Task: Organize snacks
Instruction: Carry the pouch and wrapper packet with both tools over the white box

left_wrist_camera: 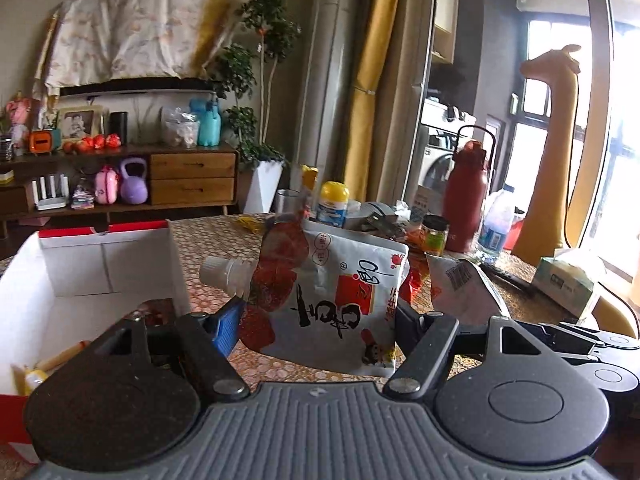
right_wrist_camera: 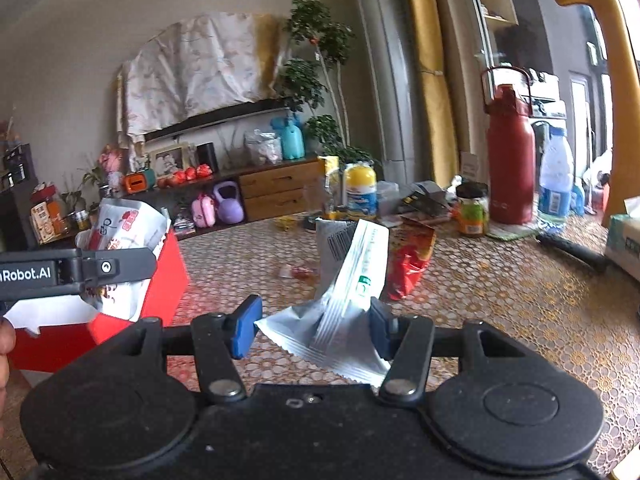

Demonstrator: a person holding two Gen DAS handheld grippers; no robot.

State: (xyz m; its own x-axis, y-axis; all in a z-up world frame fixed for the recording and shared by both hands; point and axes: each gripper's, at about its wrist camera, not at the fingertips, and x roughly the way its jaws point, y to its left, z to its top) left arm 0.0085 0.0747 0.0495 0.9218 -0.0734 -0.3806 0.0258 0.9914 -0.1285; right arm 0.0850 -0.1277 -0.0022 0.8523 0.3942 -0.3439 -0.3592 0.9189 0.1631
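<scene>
Two grippers each carried one snack clear of the surface (right_wrist_camera: 500,292). The left gripper (left_wrist_camera: 316,320) had its fingers (left_wrist_camera: 226,326) clamped wide across the sides of a white spouted pouch (left_wrist_camera: 332,292), spout pointing left toward the box, so the pouch could go in sideways. The right gripper (right_wrist_camera: 314,326) held a silver sachet (right_wrist_camera: 340,312) at its crimped lower end, fingers (right_wrist_camera: 246,326) at a moderate gap; the sachet stood upward and leaned right.

The red box (left_wrist_camera: 120,264), white inside, sat just left of the held pouch, its near end already containing a few packets. This was judged the destination for both items.

On the surface beyond, a red snack bag (right_wrist_camera: 412,264) and a small red wrapped sweet (right_wrist_camera: 302,272) lay loose, apparently not yet sorted. The left gripper occupied the space over the box in the right wrist view, so the sachet would likely have to wait its turn.

At the far edge stood a yellow-capped canister (right_wrist_camera: 360,190), a jar (right_wrist_camera: 472,208), a red flask (right_wrist_camera: 510,152) and a water bottle (right_wrist_camera: 556,176), well apart from the box.
</scene>
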